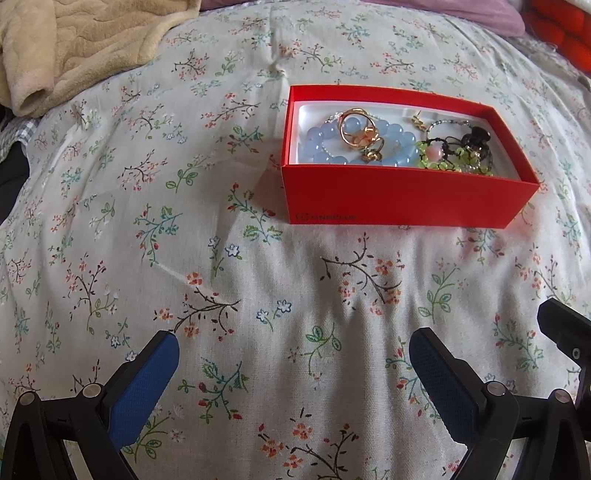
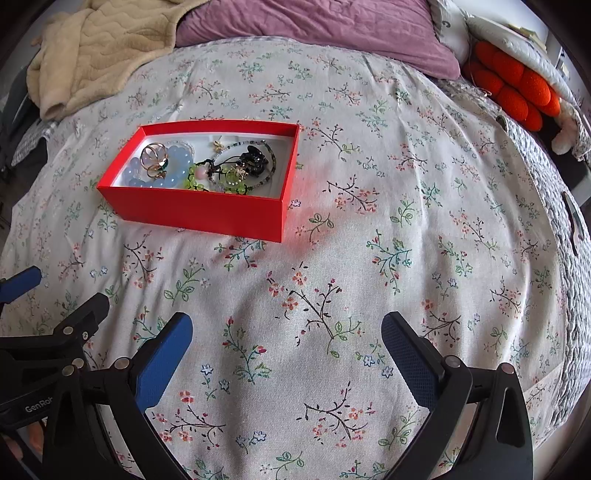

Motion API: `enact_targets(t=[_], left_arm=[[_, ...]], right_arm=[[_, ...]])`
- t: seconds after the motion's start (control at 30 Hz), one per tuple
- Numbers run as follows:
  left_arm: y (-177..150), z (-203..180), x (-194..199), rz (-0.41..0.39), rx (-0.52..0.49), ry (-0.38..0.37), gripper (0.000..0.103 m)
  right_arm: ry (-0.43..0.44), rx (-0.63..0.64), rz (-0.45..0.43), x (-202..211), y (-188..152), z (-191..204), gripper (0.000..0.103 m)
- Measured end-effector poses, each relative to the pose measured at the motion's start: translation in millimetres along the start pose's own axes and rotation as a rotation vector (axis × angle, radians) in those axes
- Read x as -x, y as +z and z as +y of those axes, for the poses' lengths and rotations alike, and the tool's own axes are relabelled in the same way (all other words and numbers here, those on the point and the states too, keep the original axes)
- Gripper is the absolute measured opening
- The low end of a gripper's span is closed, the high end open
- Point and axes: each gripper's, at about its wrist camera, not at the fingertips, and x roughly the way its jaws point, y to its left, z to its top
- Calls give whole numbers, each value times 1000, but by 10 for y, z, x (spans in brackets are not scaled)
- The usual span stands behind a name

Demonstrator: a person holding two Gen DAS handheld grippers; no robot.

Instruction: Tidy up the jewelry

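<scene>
Left claw (image 1: 293, 363) spread wide, empty, right claw (image 2: 286, 341) likewise

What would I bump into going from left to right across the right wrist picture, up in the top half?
Beige blanket → red box → purple pillow → orange cushion.

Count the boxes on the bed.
1. The red box sits on the floral bedspread, ahead of both open grippers, jewelry inside. None seems hidden.
</scene>
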Motion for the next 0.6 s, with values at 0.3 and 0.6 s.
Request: enact_targets(t=[0.3,0.6], left_arm=[[29,20,-24,14,18,-10,102],[50,73,-43,14,32,-24,102]], right_arm=[[2,-7,-3,10,8,-19,103],[-14,-44,-15,33,43,-104,103]])
